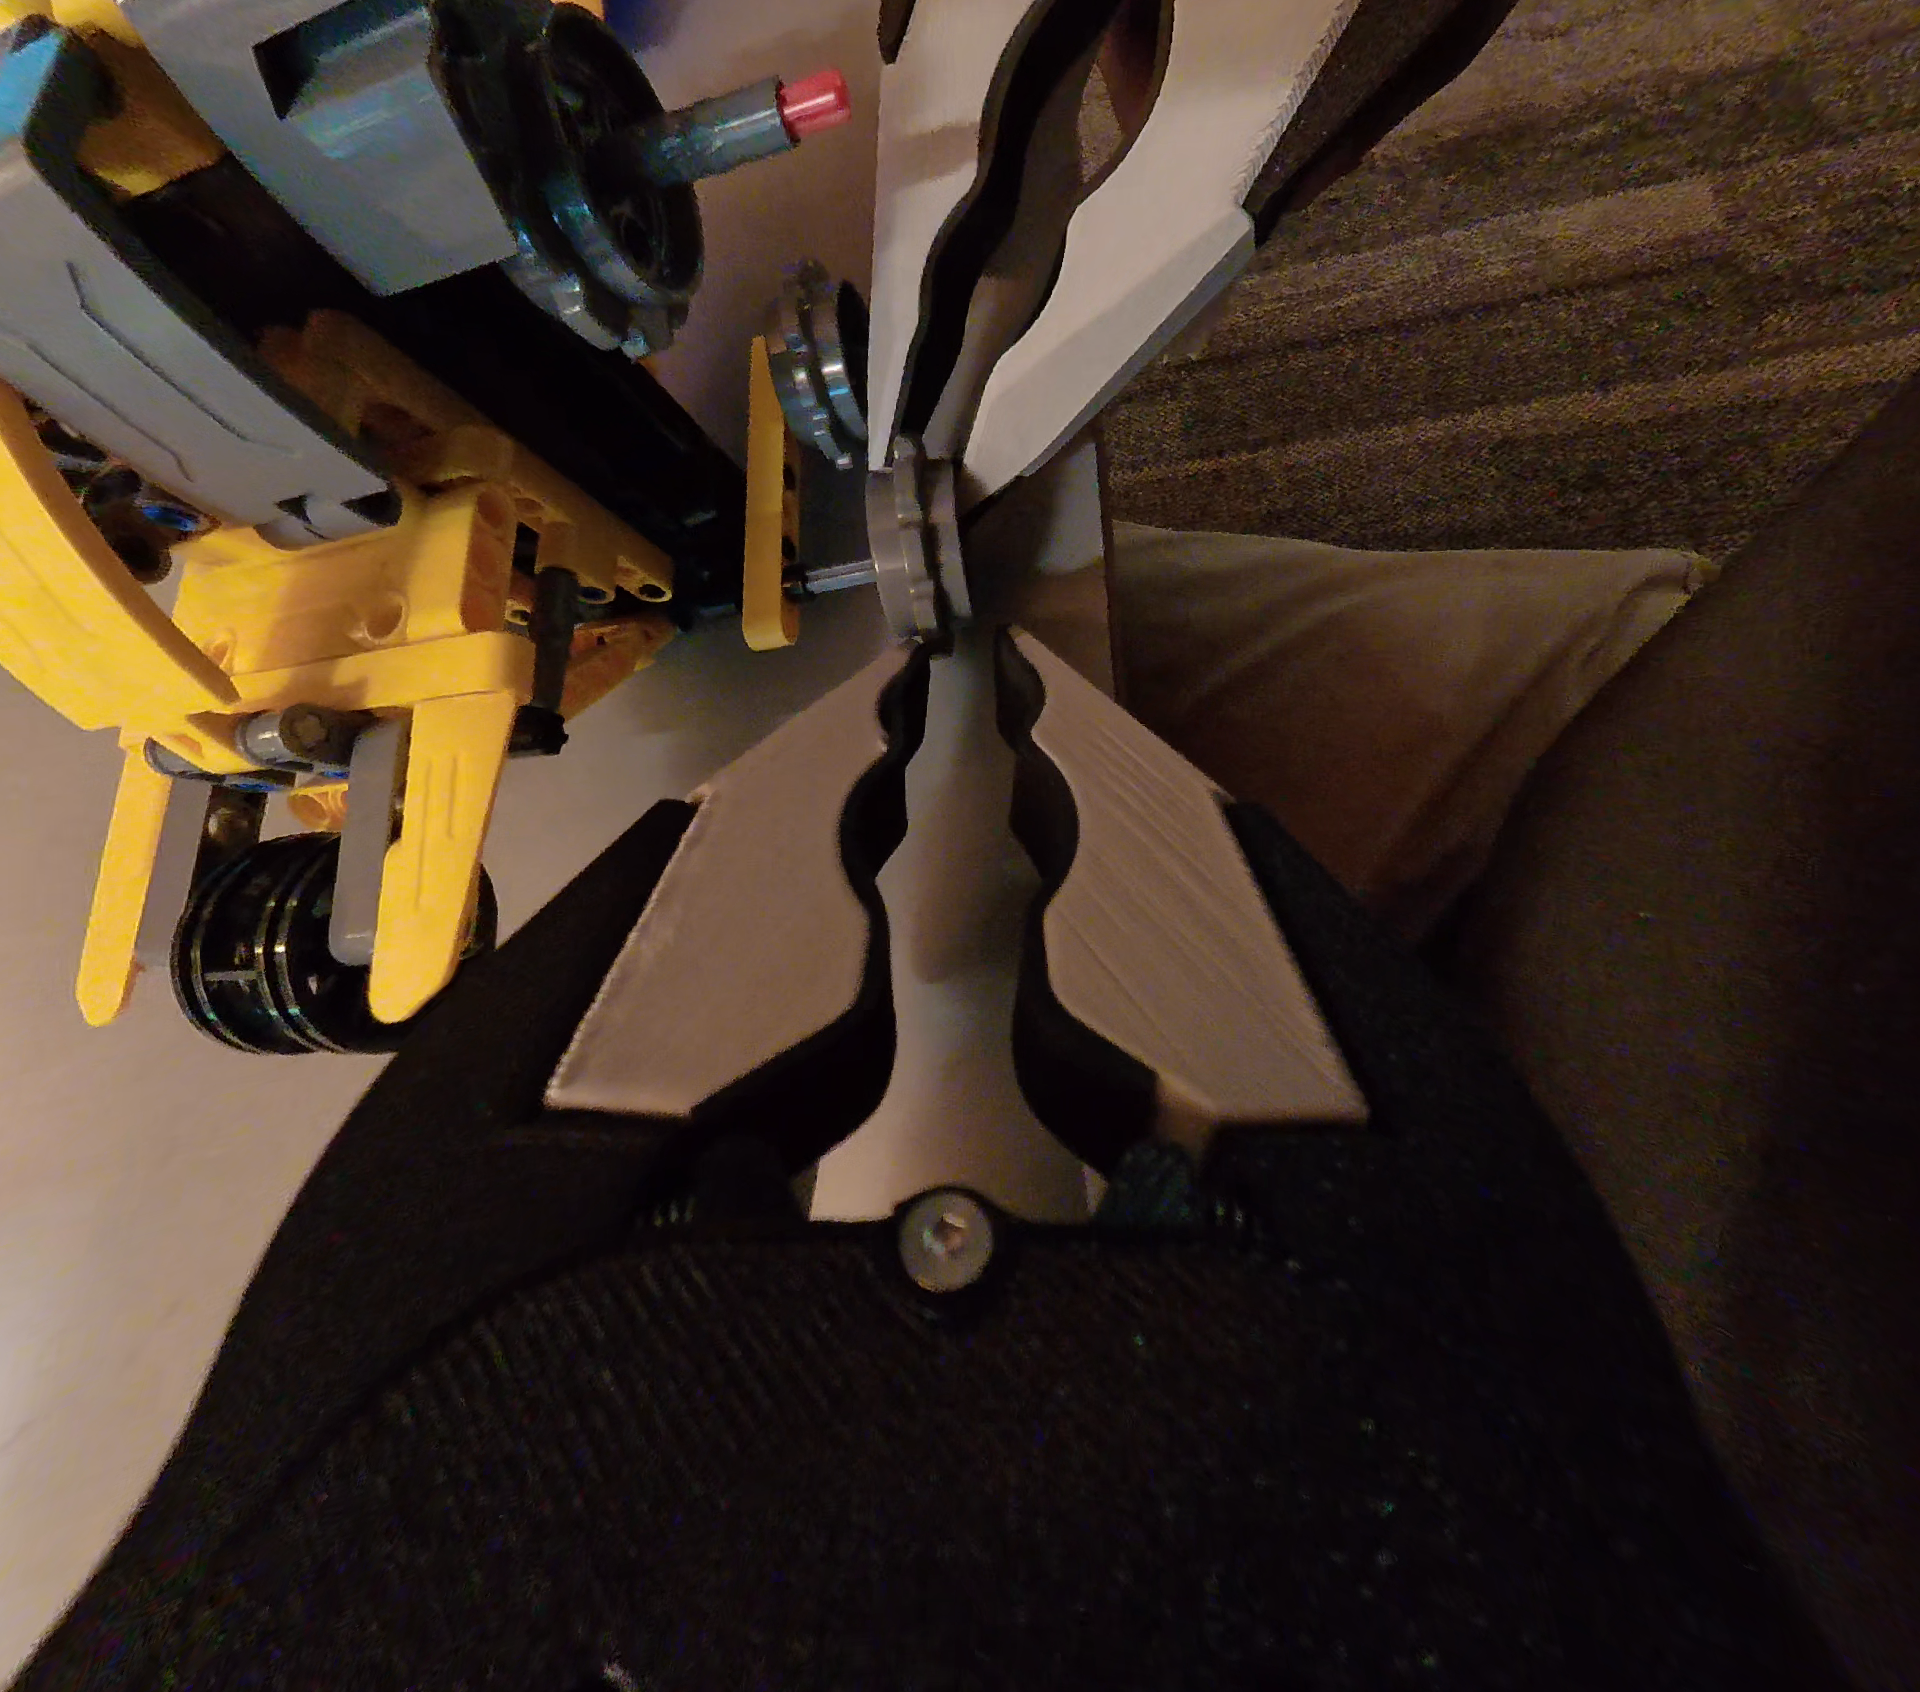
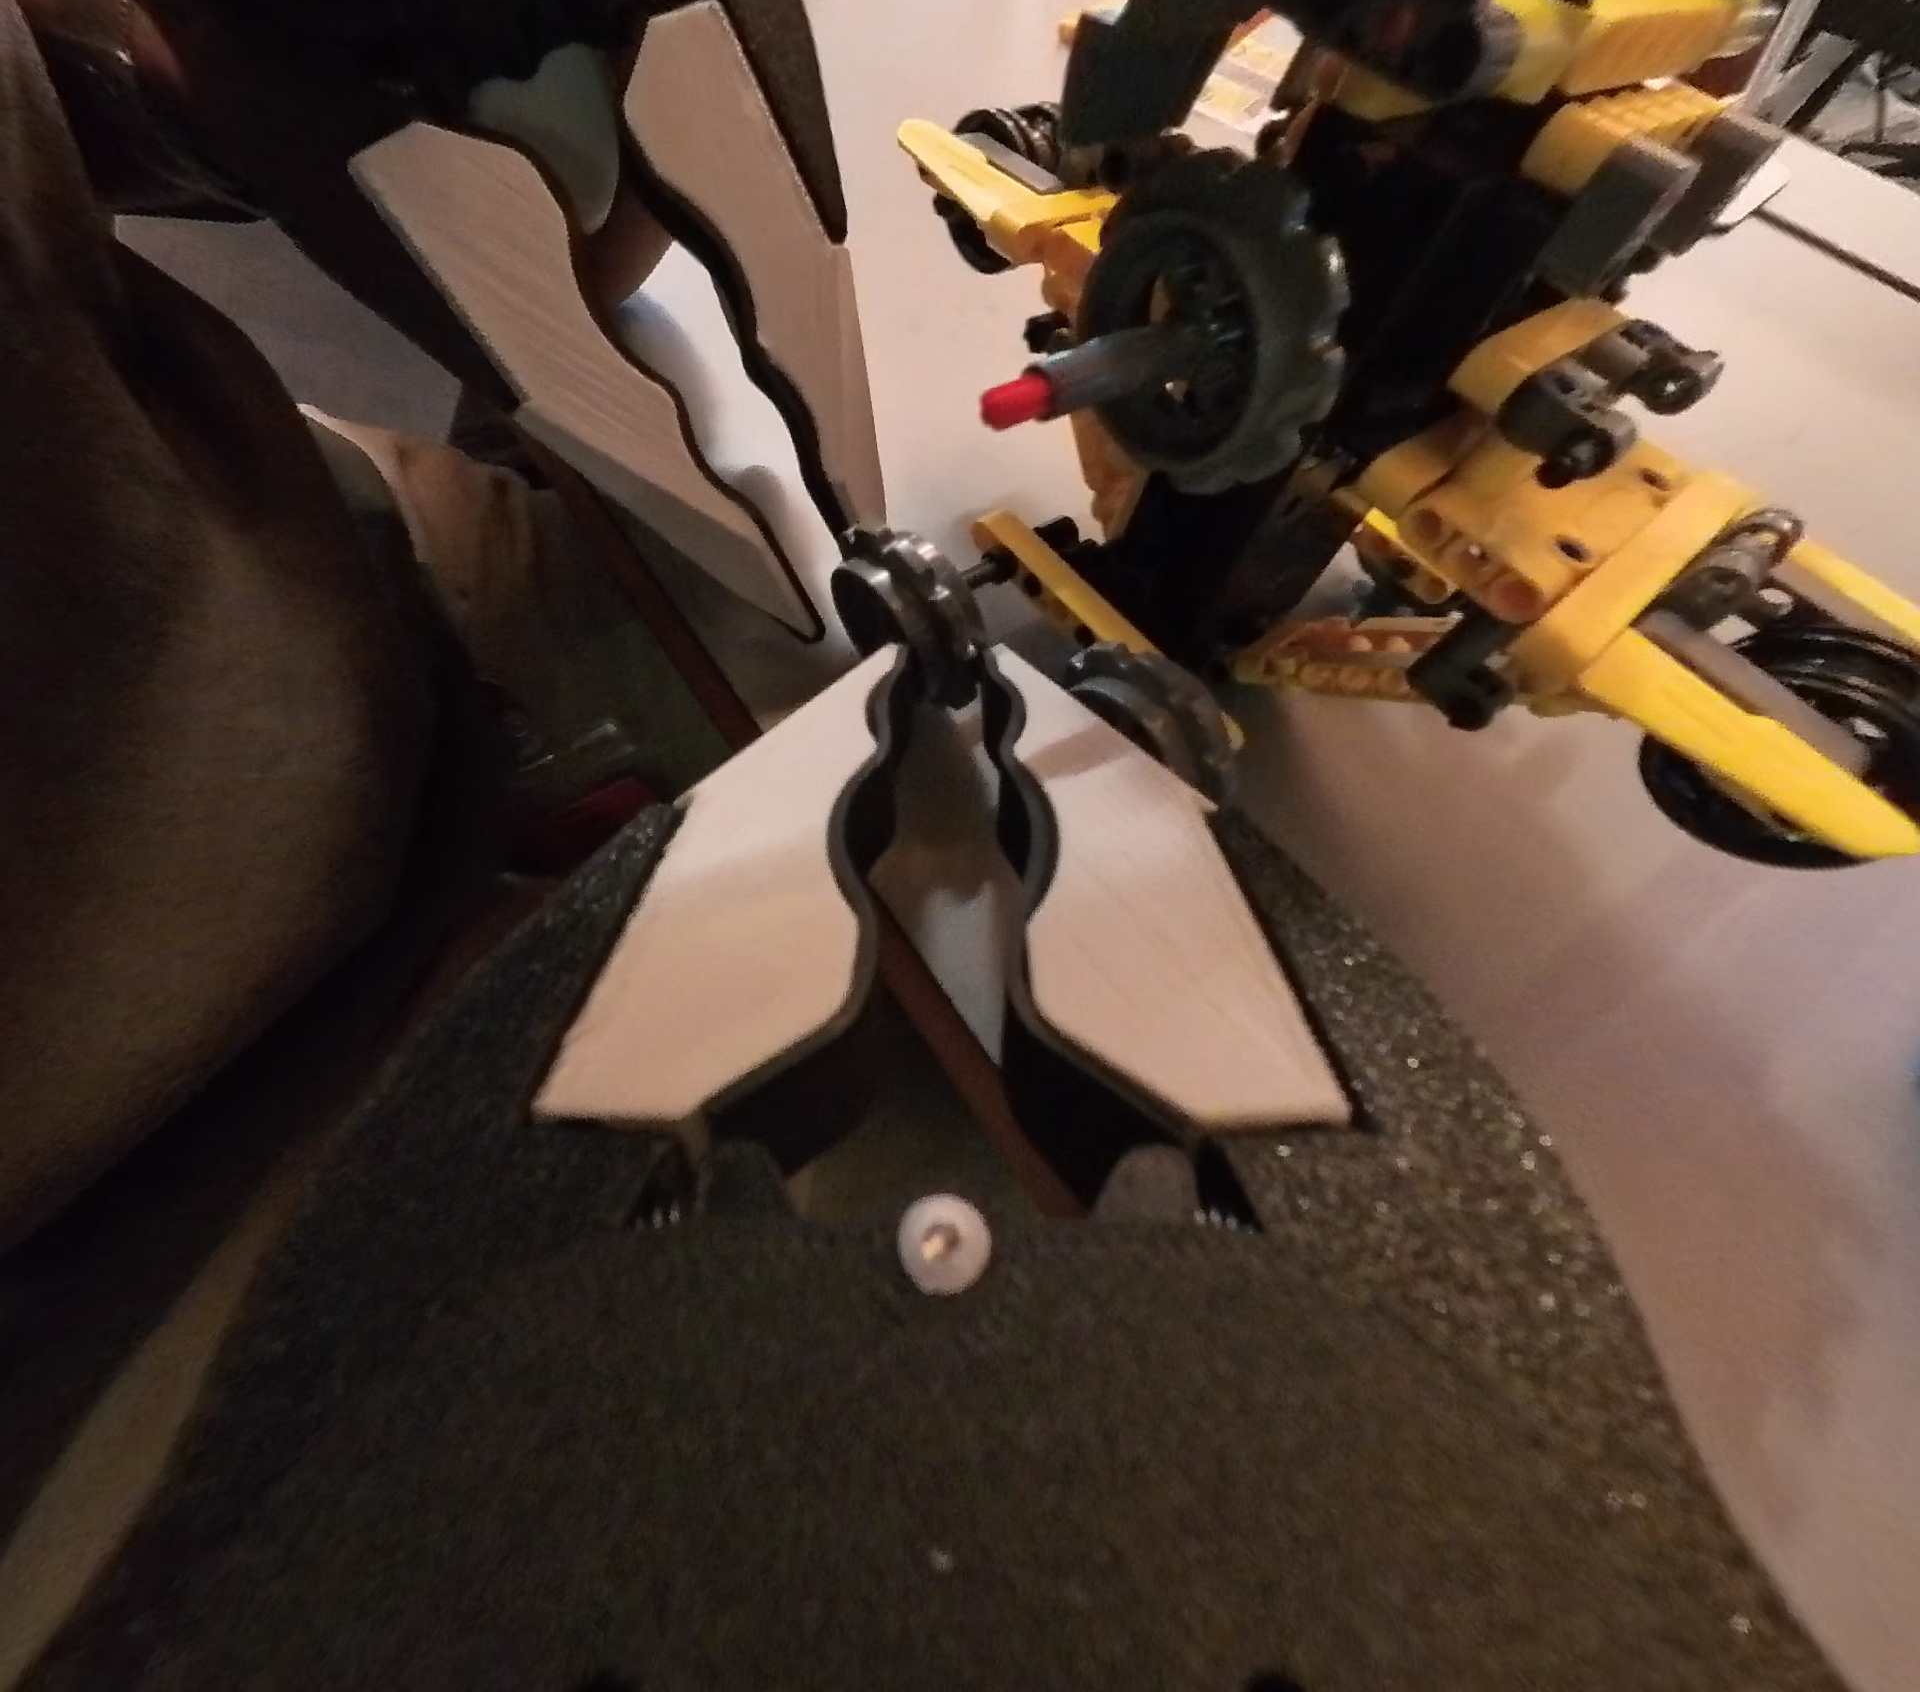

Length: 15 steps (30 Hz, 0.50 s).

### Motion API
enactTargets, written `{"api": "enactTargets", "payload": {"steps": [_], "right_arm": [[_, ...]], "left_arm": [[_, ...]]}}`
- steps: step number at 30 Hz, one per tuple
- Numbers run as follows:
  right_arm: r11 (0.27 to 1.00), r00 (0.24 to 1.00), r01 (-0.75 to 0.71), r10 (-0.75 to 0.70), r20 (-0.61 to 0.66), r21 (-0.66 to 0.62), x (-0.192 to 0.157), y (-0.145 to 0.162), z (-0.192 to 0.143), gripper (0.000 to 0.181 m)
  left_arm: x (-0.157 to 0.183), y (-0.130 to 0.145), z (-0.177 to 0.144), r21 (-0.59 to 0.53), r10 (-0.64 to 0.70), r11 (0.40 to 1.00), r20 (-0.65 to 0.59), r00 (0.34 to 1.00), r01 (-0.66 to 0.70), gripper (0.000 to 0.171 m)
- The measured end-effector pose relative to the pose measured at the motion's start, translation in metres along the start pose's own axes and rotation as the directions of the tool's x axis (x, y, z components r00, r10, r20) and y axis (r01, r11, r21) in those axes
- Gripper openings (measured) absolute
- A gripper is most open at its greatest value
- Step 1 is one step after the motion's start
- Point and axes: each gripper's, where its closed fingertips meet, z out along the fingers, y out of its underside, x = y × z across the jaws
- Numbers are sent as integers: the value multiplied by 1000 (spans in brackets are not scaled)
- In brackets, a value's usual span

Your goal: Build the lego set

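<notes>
Both claws pinch one small grey wheel [image 1: 916, 553] from opposite sides. The left gripper [image 1: 940, 640] and the right gripper [image 2: 940, 666] are nearly closed on it. The wheel sits on a thin axle sticking out of a yellow-and-black toy brick vehicle [image 2: 1455, 416] on a pale table [image 2: 1455, 1071]. I can read no writing.

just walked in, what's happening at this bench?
A person is working two handheld grippers on a yellow and black brick-built vehicle that lies tipped over on the pale table. Both grippers meet at one small grey wheel hub on the end of an axle sticking out of the model. The left gripper and the right gripper each pinch its rim with their tips, from opposite sides. A bigger tyred wheel with a red-tipped axle sits just beyond.
</notes>
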Motion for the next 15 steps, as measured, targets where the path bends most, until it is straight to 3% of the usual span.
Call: {"api": "enactTargets", "payload": {"steps": [15], "right_arm": [[999, 1000, 2, -1, 16, -41, 1, -3, 0, 12]], "left_arm": [[1, -2, -1, 13, -12, 1000, -6, 1000, 12, 9]]}}
